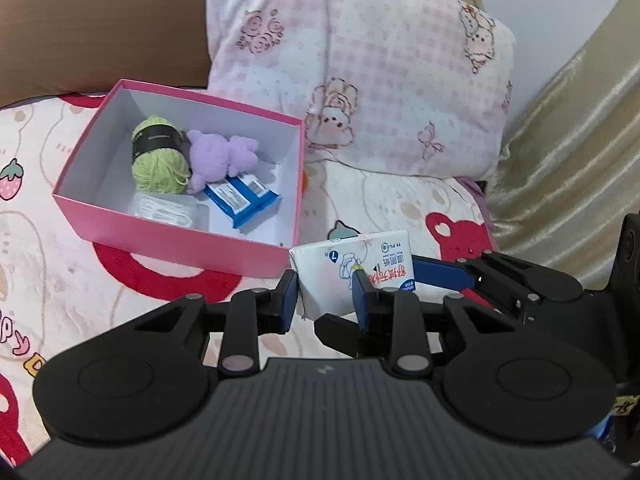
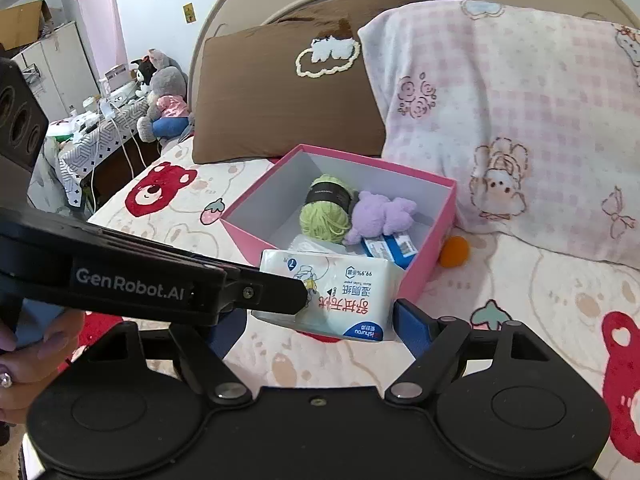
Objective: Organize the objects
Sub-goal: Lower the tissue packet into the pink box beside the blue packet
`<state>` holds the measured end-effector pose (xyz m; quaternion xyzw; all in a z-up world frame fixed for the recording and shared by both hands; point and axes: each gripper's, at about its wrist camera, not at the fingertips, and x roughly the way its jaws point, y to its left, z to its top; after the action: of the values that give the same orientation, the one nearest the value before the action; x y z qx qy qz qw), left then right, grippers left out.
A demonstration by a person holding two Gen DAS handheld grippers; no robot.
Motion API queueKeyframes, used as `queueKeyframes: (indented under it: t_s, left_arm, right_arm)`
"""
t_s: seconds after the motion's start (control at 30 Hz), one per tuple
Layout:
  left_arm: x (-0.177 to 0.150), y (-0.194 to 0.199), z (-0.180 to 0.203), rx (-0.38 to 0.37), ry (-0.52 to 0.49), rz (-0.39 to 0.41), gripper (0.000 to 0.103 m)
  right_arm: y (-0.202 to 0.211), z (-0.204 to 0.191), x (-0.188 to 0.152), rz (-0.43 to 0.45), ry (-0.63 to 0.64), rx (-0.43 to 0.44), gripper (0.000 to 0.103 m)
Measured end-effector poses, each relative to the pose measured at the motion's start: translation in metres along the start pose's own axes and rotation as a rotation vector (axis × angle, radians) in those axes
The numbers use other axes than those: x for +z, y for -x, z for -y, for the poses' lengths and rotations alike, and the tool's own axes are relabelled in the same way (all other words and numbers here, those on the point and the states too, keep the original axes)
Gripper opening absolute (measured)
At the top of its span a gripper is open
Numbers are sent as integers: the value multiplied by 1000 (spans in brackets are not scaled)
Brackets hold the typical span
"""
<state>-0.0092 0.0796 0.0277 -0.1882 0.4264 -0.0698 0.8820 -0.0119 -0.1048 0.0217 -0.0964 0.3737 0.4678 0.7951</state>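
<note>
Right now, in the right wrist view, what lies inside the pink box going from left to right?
Green yarn ball → purple plush toy → blue packet, all inside the pink box. A clear plastic item sits in front, its place in the order unclear.

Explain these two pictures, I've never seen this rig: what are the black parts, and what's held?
No robot arm here: a person holds a two-finger gripper in each hand, each with a camera looking along its fingers. One picture is from the left gripper, the other from the right gripper. Both grip the white tissue pack: the left pinches one end, the right spans its width, one finger hidden. On the bed stands an open pink box holding green yarn, a purple plush toy, a blue packet and a clear packet. An orange ball lies beside it.
</note>
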Motion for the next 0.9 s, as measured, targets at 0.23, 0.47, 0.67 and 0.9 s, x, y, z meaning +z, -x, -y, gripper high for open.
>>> queueKeyframes:
  t_s: [0.23, 0.47, 0.67, 0.9]
  left_arm:
    - [15, 1, -15, 31, 1, 24, 29]
    - [33, 4, -32, 87, -3, 56, 29]
    - [56, -7, -62, 111, 23, 40, 30]
    - [79, -38, -93, 183, 44, 7, 33]
  right_arm:
    - [-13, -8, 17, 5, 18, 7, 78]
    - [-33, -9, 36, -11, 8, 45, 68]
    - [-57, -9, 53, -24, -17, 75, 59]
    - [-105, 0, 66, -98, -110, 128, 51]
